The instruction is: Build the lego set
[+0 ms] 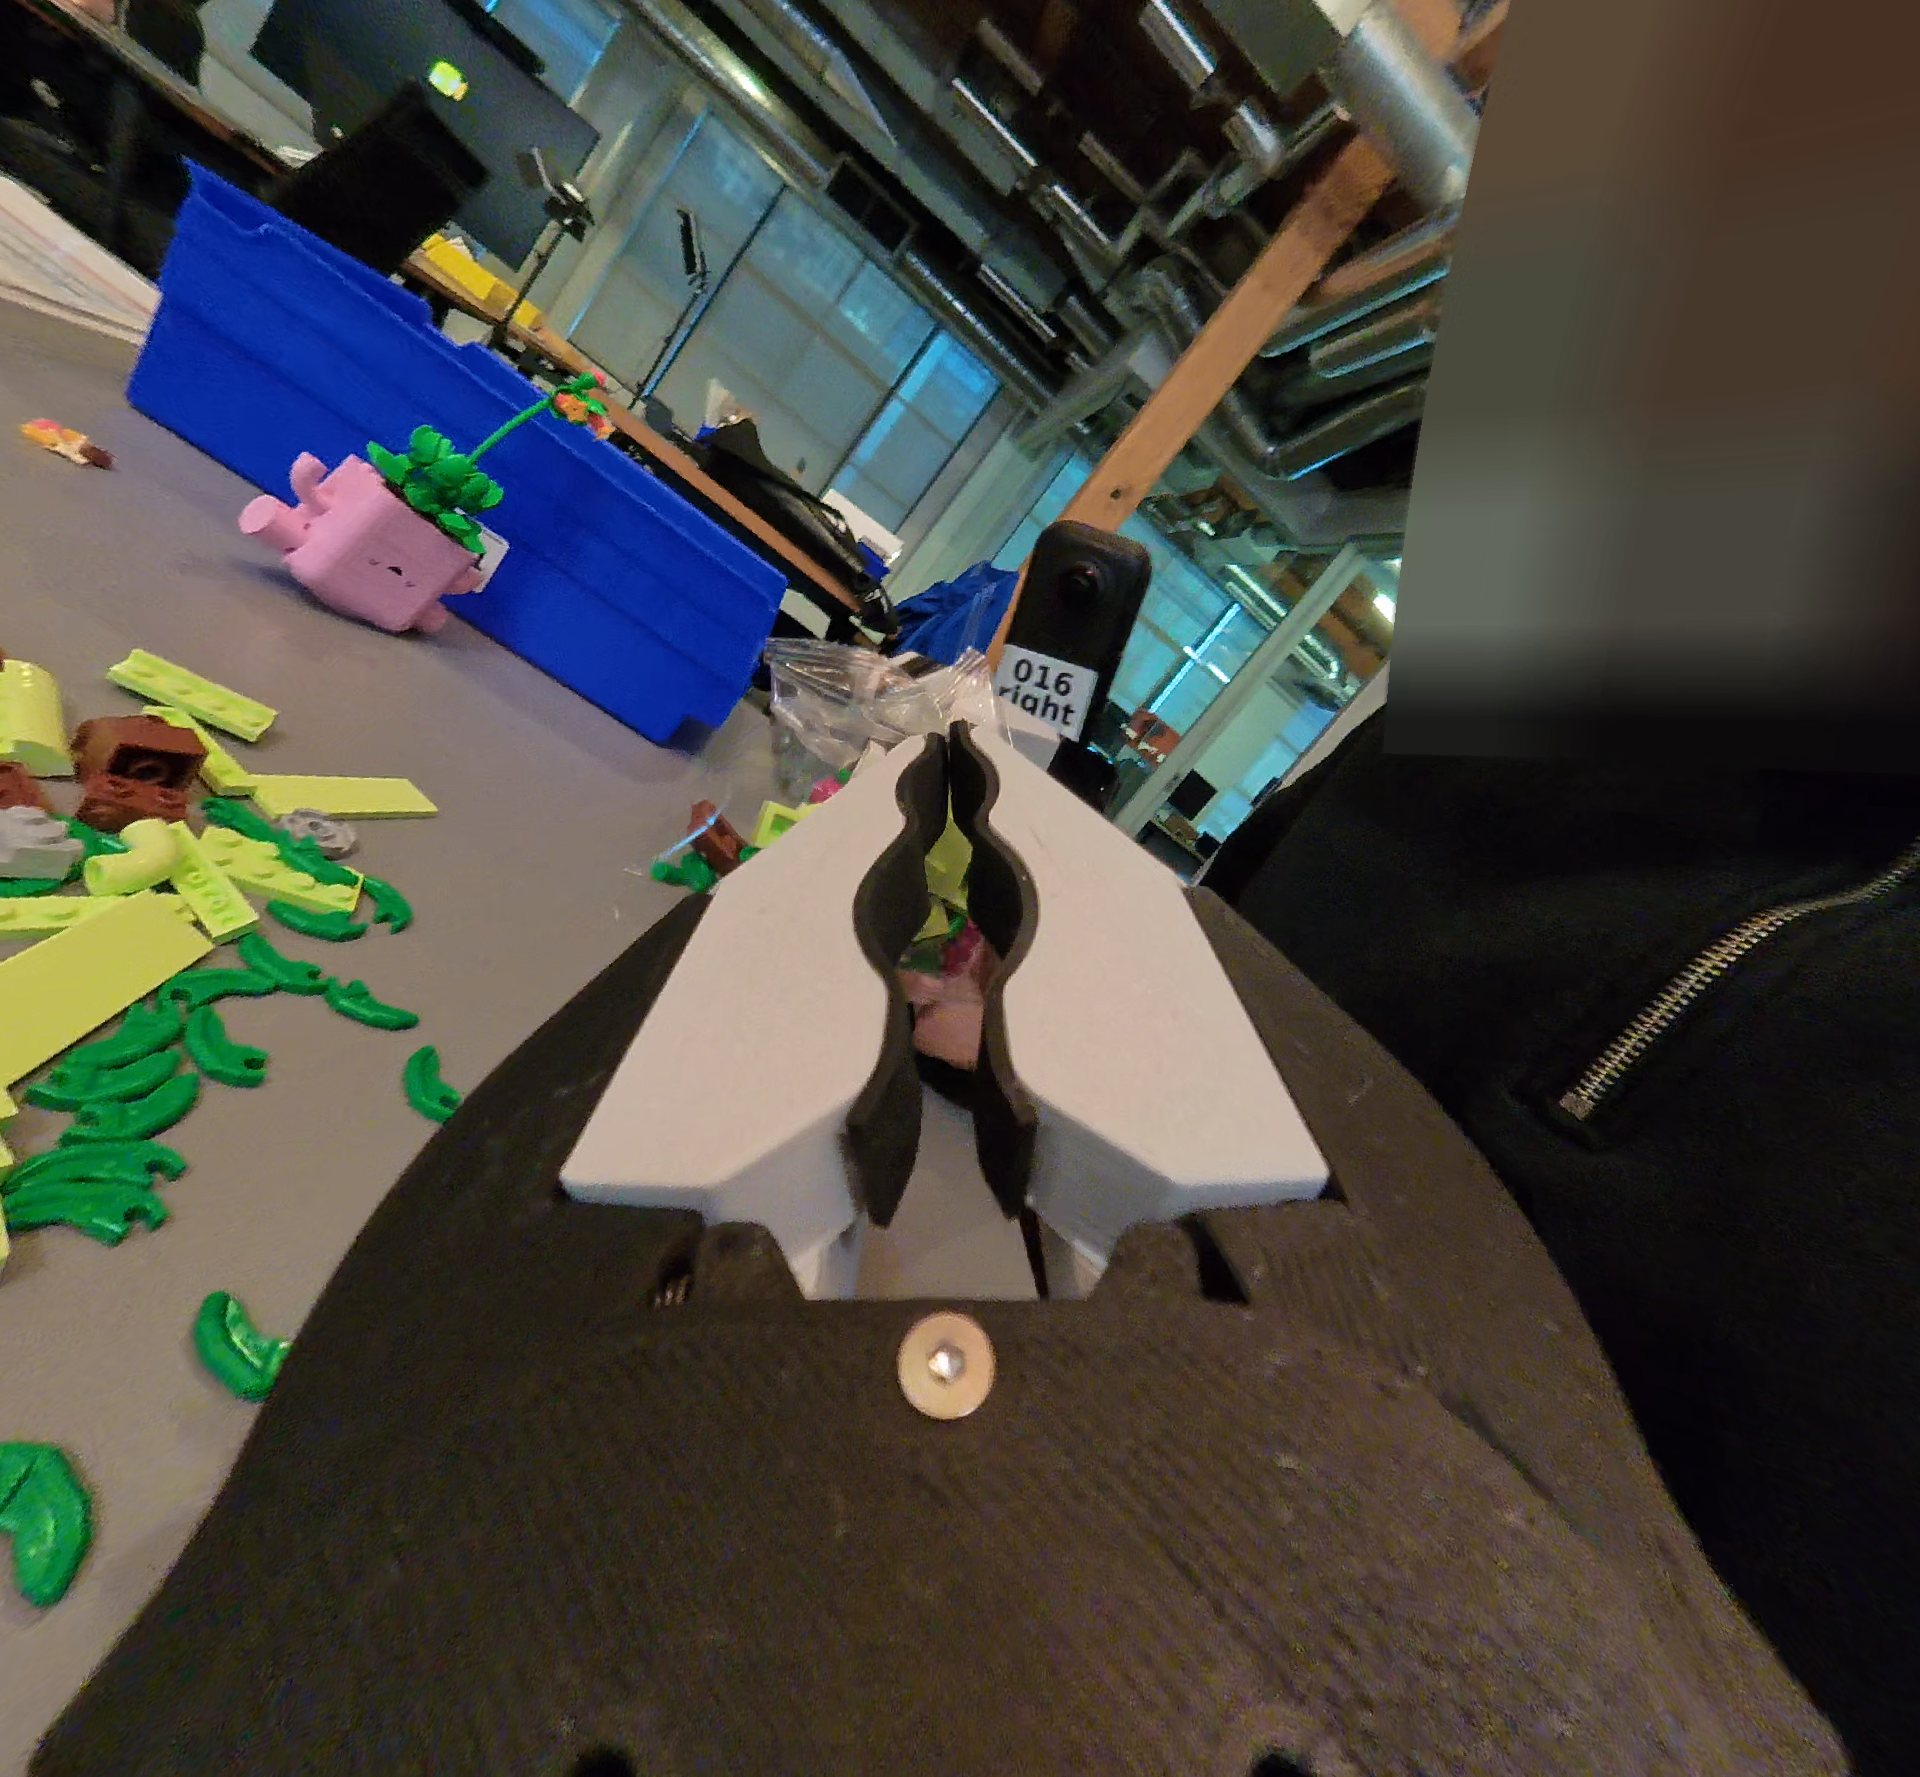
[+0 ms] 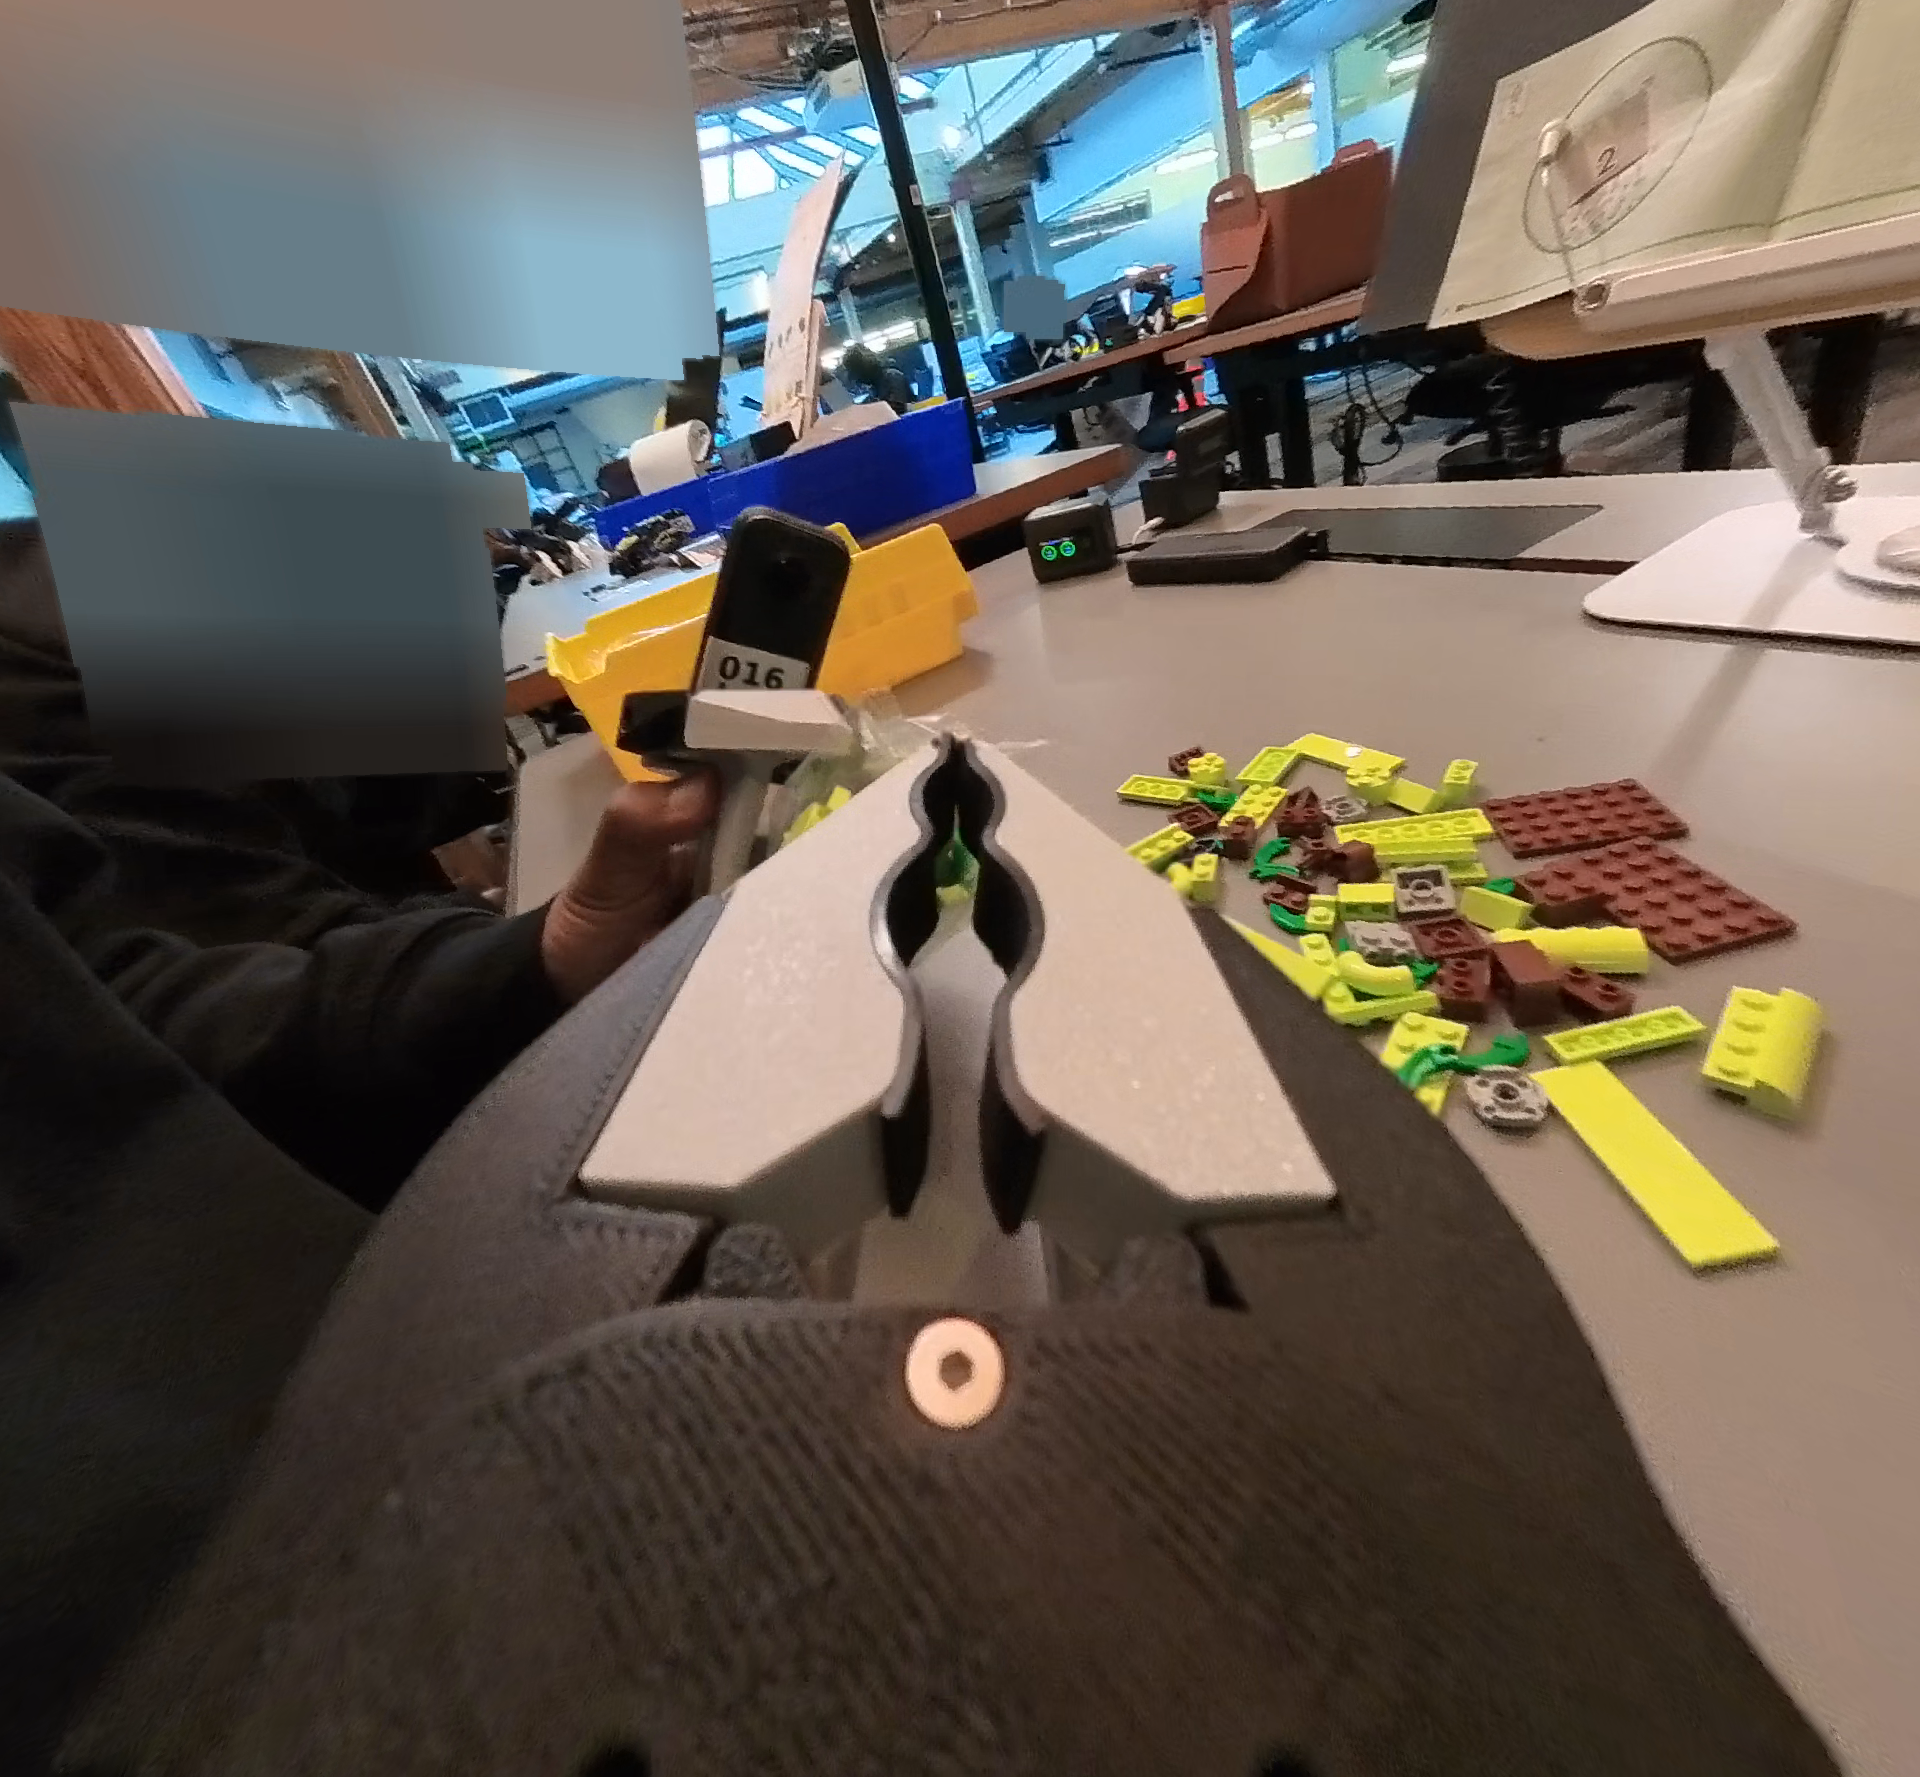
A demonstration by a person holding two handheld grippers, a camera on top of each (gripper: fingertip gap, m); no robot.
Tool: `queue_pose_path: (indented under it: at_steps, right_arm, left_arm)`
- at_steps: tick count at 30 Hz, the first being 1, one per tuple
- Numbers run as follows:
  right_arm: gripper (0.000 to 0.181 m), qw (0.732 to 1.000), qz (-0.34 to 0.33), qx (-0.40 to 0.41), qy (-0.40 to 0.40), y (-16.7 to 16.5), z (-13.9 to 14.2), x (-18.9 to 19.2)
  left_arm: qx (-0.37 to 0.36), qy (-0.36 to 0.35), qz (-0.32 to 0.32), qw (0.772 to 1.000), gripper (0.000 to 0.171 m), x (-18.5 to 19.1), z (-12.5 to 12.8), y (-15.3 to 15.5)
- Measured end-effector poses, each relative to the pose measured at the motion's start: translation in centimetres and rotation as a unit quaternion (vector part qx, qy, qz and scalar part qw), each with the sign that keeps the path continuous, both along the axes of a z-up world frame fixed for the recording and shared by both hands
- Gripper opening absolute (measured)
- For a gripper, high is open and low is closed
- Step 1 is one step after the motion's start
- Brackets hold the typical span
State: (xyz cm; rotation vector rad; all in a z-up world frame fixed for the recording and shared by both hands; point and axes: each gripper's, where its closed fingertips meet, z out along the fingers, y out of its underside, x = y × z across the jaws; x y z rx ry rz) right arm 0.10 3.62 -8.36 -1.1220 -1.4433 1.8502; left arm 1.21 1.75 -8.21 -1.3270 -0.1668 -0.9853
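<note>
My left gripper (image 1: 951, 740) is shut, its tips pinching a clear plastic bag (image 1: 831, 688) of small lego pieces held above the grey table (image 1: 540, 792). My right gripper (image 2: 954, 745) is also shut, on the same bag (image 2: 883, 719) from the opposite side. Lime, pink and green pieces show through the gaps between the jaws. A finished pink lego pot with a green plant (image 1: 364, 543) lies tilted on the table. Loose lime, green and brown pieces (image 1: 208, 896) lie to the left; they also show in the right wrist view (image 2: 1434, 917), beside two brown plates (image 2: 1652, 896).
A blue bin (image 1: 468, 439) stands behind the pink pot. A yellow bin (image 2: 894, 605) sits behind the left gripper. An instruction booklet on a stand (image 2: 1662, 117) is at the back right. A person's hand (image 2: 623, 865) and black jacket (image 1: 1558, 1104) are close by. My two grippers' fingertips are within a few centimetres of each other.
</note>
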Motion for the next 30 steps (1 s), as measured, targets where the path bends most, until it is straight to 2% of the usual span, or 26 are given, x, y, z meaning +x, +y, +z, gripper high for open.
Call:
queue_pose_path:
  at_steps: [3,7,11,13,23,30]
  right_arm:
    - [0.0,0.998,0.047,-0.034,0.008,-0.3,0.1,0.2]
    - [0.0,0.993,0.116,-0.022,0.023,-0.5,-0.1,1.0]
    - [0.016,0.986,0.166,-0.013,0.024,-1.4,-0.3,1.8]
    - [0.018,0.984,0.174,-0.005,0.023,-1.8,-0.5,1.9]
    - [0.0,0.982,0.183,0.025,0.023,-2.7,-0.9,2.2]
    - [0.0,0.969,0.23,-0.078,0.038,-2.4,1.6,3.2]
  left_arm:
    - [0.003,-0.018,-0.009,1.0,0.0,-0.3,0.0,-0.1]
    - [-0.019,-0.005,-0.025,0.999,0.0,0.1,-0.8,0.0]
    - [-0.016,-0.022,-0.059,0.998,0.0,0.5,-0.8,-0.2]
    - [-0.017,-0.014,-0.065,0.998,0.0,0.9,-0.8,-0.2]
    - [-0.013,-0.026,-0.083,0.996,0.0,1.3,-0.7,-0.3]
    - [0.053,-0.071,-0.108,0.99,0.0,2.1,1.7,-0.8]
